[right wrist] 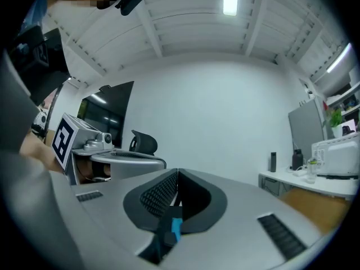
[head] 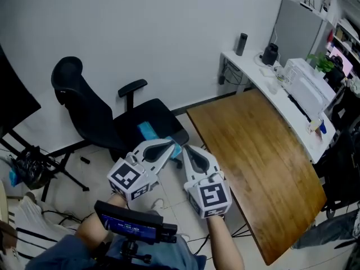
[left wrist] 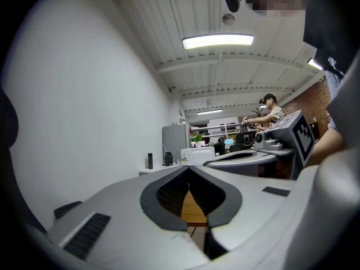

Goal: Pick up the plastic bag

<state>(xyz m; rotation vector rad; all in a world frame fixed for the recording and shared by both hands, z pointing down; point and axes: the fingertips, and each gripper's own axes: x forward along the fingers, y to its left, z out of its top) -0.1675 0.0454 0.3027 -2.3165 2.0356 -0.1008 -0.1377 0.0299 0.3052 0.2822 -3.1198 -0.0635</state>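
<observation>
Closest to the head camera is a black device with a blue display (head: 134,225) at the person's chest. Just beyond it are the left gripper (head: 172,147) and right gripper (head: 186,151), held side by side above the pale floor (head: 174,204), their tips just short of the black office chair (head: 107,117).

Each gripper's own view shows its tongs brought together at the tips, with nothing between them. Only a narrow slit remains lower down between the pads.

A pale blue plastic bag (head: 148,131) lies on the chair's seat, in front of the grippers and apart from both. The right gripper view shows it only as a blue sliver (right wrist: 176,228) through that slit. The left gripper view shows none of it, only brown wood.

That wood is a bare wooden table (head: 253,151) to the right of the chair. Past it, further right along the white wall, a white desk (head: 250,66) carries a dark bottle (head: 242,44) and a printer (head: 306,86).

Only the left gripper view shows the strip light (left wrist: 217,40) on the ribbed ceiling and a seated person (left wrist: 270,111) far off.
</observation>
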